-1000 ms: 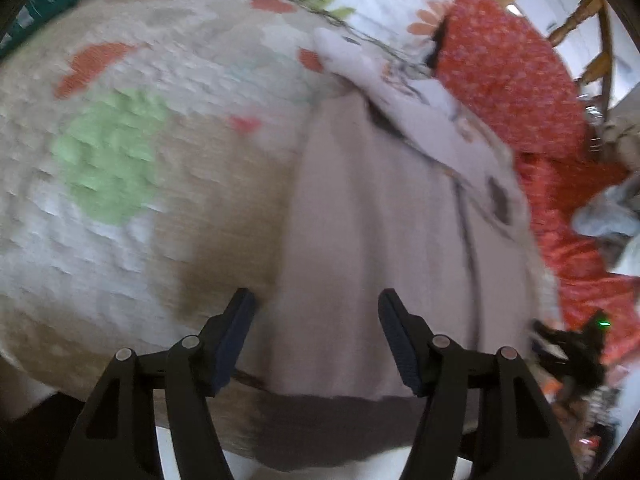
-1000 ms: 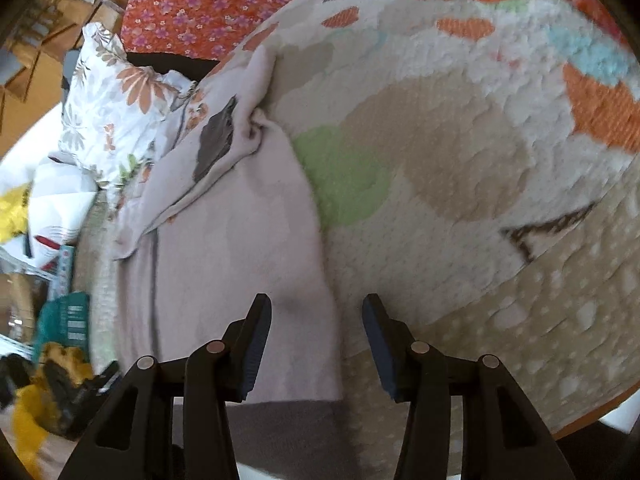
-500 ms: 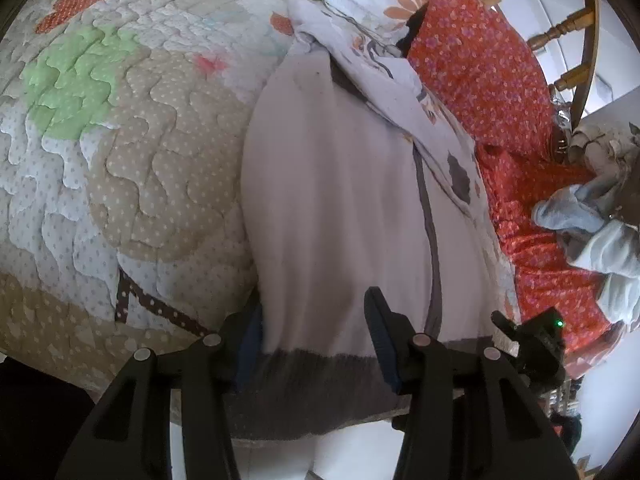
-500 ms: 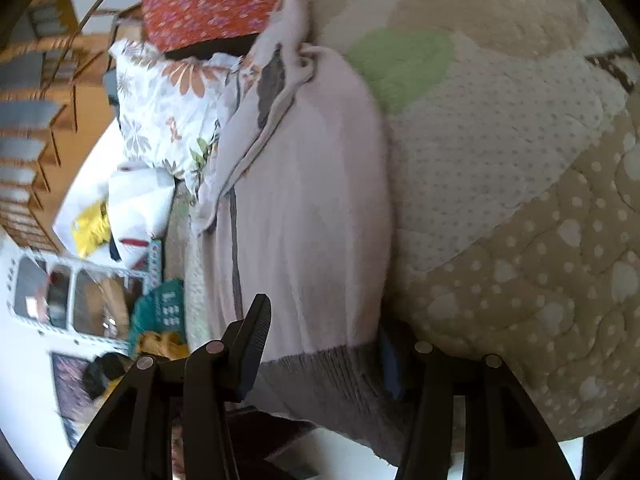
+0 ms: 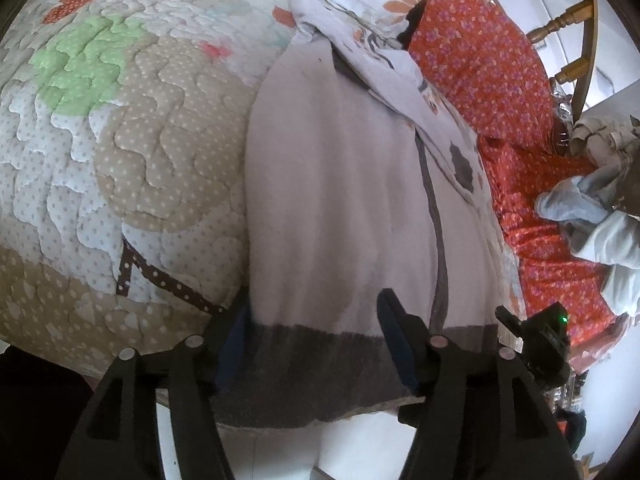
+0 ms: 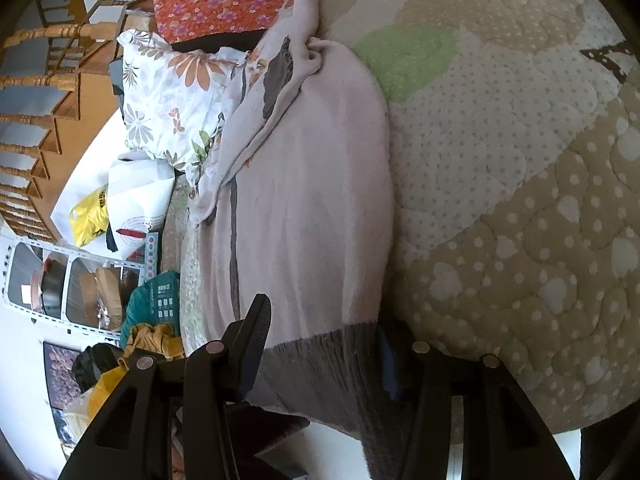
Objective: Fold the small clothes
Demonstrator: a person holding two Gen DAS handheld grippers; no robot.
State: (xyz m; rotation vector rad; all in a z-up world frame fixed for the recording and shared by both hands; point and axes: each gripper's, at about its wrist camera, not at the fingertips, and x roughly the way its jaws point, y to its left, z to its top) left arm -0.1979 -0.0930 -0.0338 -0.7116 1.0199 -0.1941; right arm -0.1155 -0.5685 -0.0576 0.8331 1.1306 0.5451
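the left tongs [image 5: 312,344] are opening and the right tongs [image 6: 320,344] sit part open, both straddling the grey hem of the pale garment [image 5: 340,184], its long axis running away across the quilted bed [image 5: 120,160]; open quilt lies beside it

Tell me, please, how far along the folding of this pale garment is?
Early. Done: the pale garment lies lengthwise on the quilt. In hand: the left gripper, jaws opening, and right gripper each straddle its dark hem at the quilt's edge, one finger under it. Left: no crosswise fold yet shows.
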